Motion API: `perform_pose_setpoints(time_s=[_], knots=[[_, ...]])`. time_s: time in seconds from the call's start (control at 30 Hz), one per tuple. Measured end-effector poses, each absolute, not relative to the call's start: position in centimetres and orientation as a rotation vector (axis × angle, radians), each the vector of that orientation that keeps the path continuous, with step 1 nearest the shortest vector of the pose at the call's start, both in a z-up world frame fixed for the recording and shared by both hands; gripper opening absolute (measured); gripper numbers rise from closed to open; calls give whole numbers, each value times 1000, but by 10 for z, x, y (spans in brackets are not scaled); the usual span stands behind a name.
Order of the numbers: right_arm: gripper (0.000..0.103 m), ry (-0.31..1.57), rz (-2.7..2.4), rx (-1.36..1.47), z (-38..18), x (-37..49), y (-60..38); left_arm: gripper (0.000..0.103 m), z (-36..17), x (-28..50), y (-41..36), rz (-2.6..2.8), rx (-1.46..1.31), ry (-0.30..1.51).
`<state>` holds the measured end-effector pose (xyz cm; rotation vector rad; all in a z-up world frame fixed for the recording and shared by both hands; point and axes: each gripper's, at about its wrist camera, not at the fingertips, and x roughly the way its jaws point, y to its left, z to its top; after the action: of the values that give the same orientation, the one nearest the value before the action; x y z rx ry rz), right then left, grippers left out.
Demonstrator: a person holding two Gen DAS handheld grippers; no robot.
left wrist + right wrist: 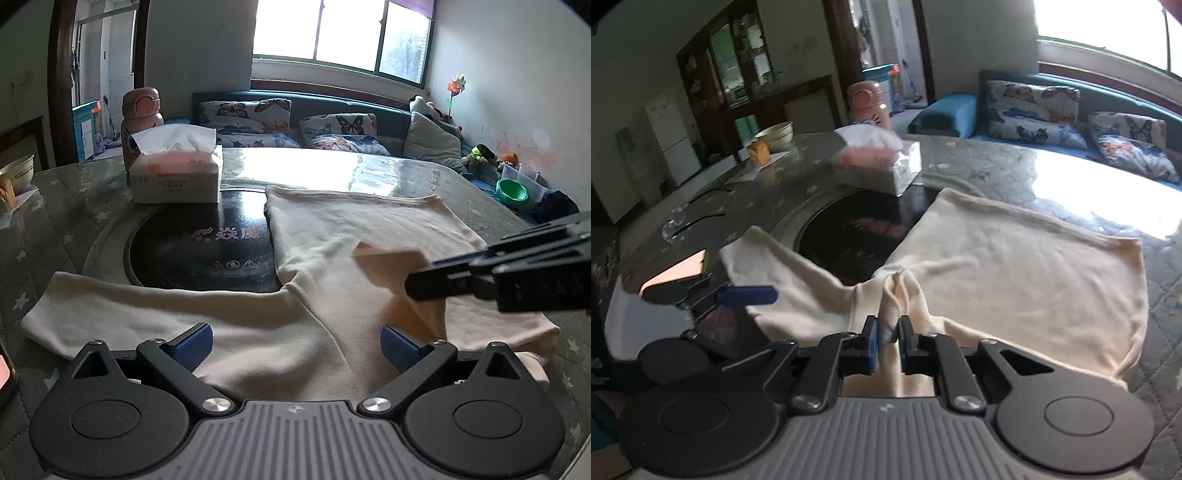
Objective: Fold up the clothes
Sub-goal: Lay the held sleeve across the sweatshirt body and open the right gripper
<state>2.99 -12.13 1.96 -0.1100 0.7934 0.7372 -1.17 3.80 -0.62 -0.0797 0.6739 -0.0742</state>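
A cream long-sleeved garment (351, 236) lies spread on the table, its body toward the window and one sleeve (122, 310) stretched out to the left. My left gripper (295, 345) is open just above the garment's near edge, holding nothing. My right gripper (888, 339) is shut on a bunched fold of the garment (1015, 266) and lifts it slightly. In the left wrist view the right gripper (413, 286) comes in from the right holding that raised fold. The left gripper (753, 295) shows at the left of the right wrist view.
A tissue box (177, 173) and a pink bottle (142, 118) stand at the back left. A black round induction hob (207, 254) is set in the table, partly under the garment. A bowl (18, 171) and a phone (679, 273) lie at the left. A sofa (332, 122) stands behind.
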Motion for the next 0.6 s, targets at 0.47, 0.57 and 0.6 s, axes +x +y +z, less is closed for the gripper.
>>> perform_pose_setpoints(time_s=[0.47, 0.57, 0.6], knots=[[20, 805, 509, -64, 19, 21, -242, 91, 7, -3, 22, -107, -55, 636], [20, 813, 495, -81, 9, 17, -250, 87, 4, 1, 14, -104, -28, 642], [20, 814, 498, -86, 7, 17, -251, 83, 1, 2, 12, -104, -26, 652]])
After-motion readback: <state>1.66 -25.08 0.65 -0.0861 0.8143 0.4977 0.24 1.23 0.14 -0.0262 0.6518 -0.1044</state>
